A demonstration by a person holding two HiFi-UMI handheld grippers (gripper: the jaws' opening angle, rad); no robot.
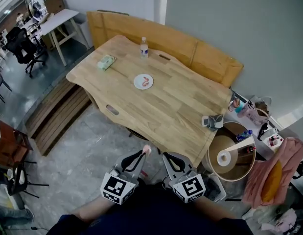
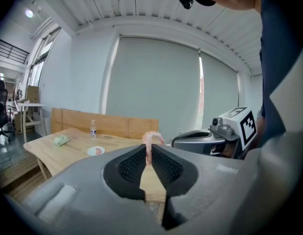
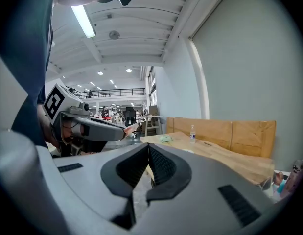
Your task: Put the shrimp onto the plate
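Note:
A white plate [image 1: 143, 82] lies mid-table on the wooden table [image 1: 180, 111] with one orange-pink shrimp [image 1: 146, 80] on it. My left gripper [image 1: 144, 153] hangs below the table's near edge, shut on another pink shrimp [image 1: 147, 150] that sticks up past its tips. In the left gripper view this shrimp [image 2: 152, 138] curls above the closed pads, with the plate [image 2: 96, 151] far off to the left. My right gripper [image 1: 166, 157] sits beside the left one, jaws together with nothing between them [image 3: 148, 153]. The right gripper view shows the left gripper [image 3: 92, 126] off to its left.
A water bottle [image 1: 144, 48] and a green packet [image 1: 105, 62] stand on the table's far side, and a grey device [image 1: 212, 121] sits at its right edge. A round wooden spool [image 1: 229, 158] with a tape roll, and clutter, stand to the right.

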